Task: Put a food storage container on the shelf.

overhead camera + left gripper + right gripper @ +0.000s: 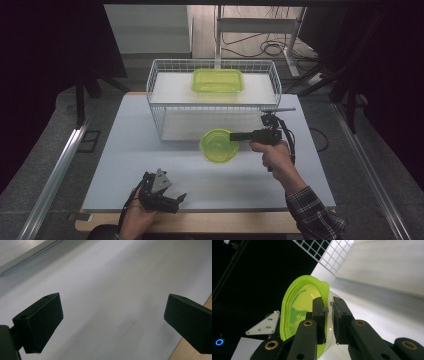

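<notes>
Right now your right gripper [235, 136] has its two black jaws clamped on the wall of the round translucent lime-green plastic bowl [218, 145], one jaw inside and one outside; the right gripper view shows the bowl [299, 312] tipped on its side relative to that camera, pinched at its rim. From the high view the bowl sits mid-table, just in front of the white wire basket [162, 75], with your right hand [272, 152] reaching in from the right. Your left gripper [181, 198] is released, jaws spread wide over bare surface at the near left edge of the pale grey table top [125, 150], well apart from the bowl. Inside the basket, on its upper white shelf, lies a rectangular lime-green plastic container [218, 80].
</notes>
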{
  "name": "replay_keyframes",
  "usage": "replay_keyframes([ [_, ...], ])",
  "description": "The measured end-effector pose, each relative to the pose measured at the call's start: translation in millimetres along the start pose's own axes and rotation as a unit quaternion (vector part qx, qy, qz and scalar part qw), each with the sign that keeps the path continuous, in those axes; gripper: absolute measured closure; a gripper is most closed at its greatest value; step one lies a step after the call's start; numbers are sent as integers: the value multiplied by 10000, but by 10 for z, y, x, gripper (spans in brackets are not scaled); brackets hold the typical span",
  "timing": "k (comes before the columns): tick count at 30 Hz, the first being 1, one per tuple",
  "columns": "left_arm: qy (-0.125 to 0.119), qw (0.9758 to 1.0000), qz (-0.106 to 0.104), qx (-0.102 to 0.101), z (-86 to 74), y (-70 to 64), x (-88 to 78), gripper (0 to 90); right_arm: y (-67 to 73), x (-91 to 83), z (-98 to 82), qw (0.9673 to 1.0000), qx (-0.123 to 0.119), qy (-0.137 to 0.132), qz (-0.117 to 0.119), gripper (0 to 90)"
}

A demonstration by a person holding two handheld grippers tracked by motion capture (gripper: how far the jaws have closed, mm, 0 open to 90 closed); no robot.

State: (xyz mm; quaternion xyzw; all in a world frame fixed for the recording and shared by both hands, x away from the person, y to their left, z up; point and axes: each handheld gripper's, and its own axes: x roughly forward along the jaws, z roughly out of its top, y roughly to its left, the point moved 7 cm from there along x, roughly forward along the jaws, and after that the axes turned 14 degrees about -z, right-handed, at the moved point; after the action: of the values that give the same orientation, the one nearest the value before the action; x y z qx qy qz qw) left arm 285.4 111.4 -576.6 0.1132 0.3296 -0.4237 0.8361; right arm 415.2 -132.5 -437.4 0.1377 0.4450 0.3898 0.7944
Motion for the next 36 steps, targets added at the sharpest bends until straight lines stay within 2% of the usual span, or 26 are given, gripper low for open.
replay_keyframes([
  [5,68,9999,-46,-76,-11,1,7,29,88,-116,151,9999,-60,-123,-43,808],
  [18,304,9995,-65,-67,-46,-12,49,28,175,-332,448,9994,55,-351,-44,808],
  [36,311,9994,-99,-123,-51,-10,49,29,441,-576,913,9972,-8,-748,-81,809],
])
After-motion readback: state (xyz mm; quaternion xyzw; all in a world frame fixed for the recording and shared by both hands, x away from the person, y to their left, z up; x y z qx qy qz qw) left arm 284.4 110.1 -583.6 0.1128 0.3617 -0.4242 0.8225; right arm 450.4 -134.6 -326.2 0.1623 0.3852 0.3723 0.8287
